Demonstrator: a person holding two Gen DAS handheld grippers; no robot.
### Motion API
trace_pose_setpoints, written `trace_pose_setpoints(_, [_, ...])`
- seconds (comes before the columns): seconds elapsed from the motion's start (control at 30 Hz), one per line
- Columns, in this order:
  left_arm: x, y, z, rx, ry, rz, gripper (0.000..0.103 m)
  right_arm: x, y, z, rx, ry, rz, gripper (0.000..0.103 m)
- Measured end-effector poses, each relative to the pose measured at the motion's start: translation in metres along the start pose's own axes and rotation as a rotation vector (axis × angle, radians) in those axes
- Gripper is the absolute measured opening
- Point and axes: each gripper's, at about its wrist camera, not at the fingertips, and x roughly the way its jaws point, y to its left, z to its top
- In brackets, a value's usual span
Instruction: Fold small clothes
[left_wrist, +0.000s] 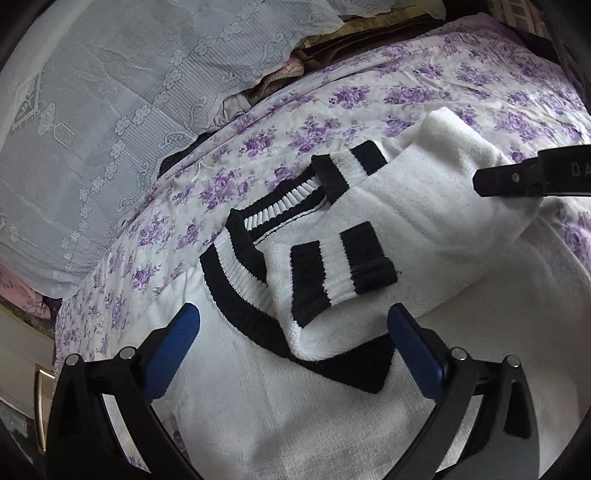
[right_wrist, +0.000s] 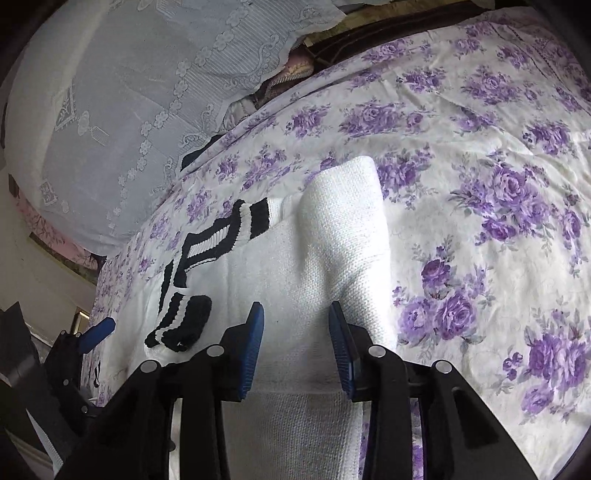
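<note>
Your left hand-held gripper (left_wrist: 293, 325) points forward and down with its jaws spread wide; the two blue pads (left_wrist: 173, 354) stand well apart and clamp nothing. Your right hand-held gripper (right_wrist: 297, 328) has its jaws parted more narrowly, the blue pads (right_wrist: 253, 343) angled slightly inward toward each other, nothing pinched between them. From the left wrist view, one black finger of your right hand-held gripper reaches in from the right edge. From the right wrist view, your left one sits low at the left edge, one blue pad showing.

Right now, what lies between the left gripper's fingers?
In the left wrist view, the white sweater with a striped cuff folded over its collar.
</note>
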Motion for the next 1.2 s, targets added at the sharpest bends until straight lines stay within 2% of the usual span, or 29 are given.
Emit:
trace_pose_setpoints(0.17, [0.017,0.000,0.009,-0.037,0.028,-0.006,0.099,0.001,-0.002,-0.001,0.002,0.000,0.012,0.037])
trace_pose_setpoints(0.23, [0.020,0.007,0.006,-0.071,0.026,0.006,0.081,0.002,-0.003,-0.001,-0.001,0.000,0.016,0.038])
trace_pose_setpoints(0.27, [0.022,0.014,0.004,-0.103,0.043,-0.019,0.054,0.002,-0.003,-0.001,-0.002,-0.001,0.018,0.038])
trace_pose_setpoints(0.3, [0.025,0.024,0.000,-0.147,0.064,-0.053,0.037,0.002,-0.004,-0.001,-0.003,-0.002,0.018,0.038])
trace_pose_setpoints(0.37, [0.028,0.050,-0.011,-0.258,0.080,-0.089,0.031,0.002,-0.003,-0.001,-0.009,-0.004,0.017,0.038])
trace_pose_setpoints(0.4, [0.029,0.063,-0.018,-0.309,0.084,-0.085,0.030,0.002,-0.003,-0.001,-0.013,-0.006,0.015,0.038])
trace_pose_setpoints(0.43, [0.031,0.077,-0.027,-0.369,0.091,-0.116,0.031,0.002,-0.003,-0.002,-0.018,-0.007,0.013,0.038])
trace_pose_setpoints(0.5, [0.038,0.098,-0.046,-0.479,0.114,-0.257,0.036,0.003,-0.001,-0.002,-0.030,-0.009,0.006,0.038])
trace_pose_setpoints(0.53, [0.043,0.104,-0.054,-0.517,0.132,-0.298,0.039,0.002,0.000,-0.003,-0.038,-0.011,0.002,0.039])
trace_pose_setpoints(0.6, [0.047,0.109,-0.067,-0.559,0.139,-0.286,0.063,0.002,0.003,-0.003,-0.050,-0.014,0.000,0.040])
trace_pose_setpoints(0.67, [0.046,0.111,-0.074,-0.583,0.129,-0.266,0.074,0.000,0.004,-0.003,-0.055,-0.021,-0.001,0.040])
trace_pose_setpoints(0.77, [0.039,0.119,-0.075,-0.609,0.097,-0.290,0.075,-0.008,0.006,-0.001,-0.057,-0.045,0.004,0.040])
trace_pose_setpoints(0.87, [0.036,0.123,-0.067,-0.577,0.083,-0.222,0.075,-0.016,0.015,0.007,-0.079,-0.083,0.001,0.042])
trace_pose_setpoints(0.93, [0.041,0.123,-0.061,-0.557,0.092,-0.190,0.067,-0.015,0.020,0.016,-0.082,-0.088,-0.008,0.041])
trace_pose_setpoints(0.97, [0.046,0.124,-0.058,-0.550,0.103,-0.181,0.057,-0.014,0.023,0.021,-0.081,-0.090,-0.013,0.040])
trace_pose_setpoints(1.0, [0.050,0.124,-0.058,-0.549,0.113,-0.175,0.052,-0.011,0.026,0.027,-0.085,-0.094,-0.018,0.040])
trace_pose_setpoints(1.07, [0.057,0.125,-0.063,-0.555,0.121,-0.140,0.053,-0.003,0.029,0.037,-0.086,-0.098,-0.034,0.039])
trace_pose_setpoints(1.17, [0.061,0.128,-0.072,-0.562,0.116,-0.102,0.064,0.024,0.013,0.044,-0.050,-0.052,-0.135,0.039])
trace_pose_setpoints(1.2, [0.061,0.130,-0.073,-0.565,0.115,-0.096,0.065,0.035,0.001,0.043,-0.021,-0.019,-0.158,0.033])
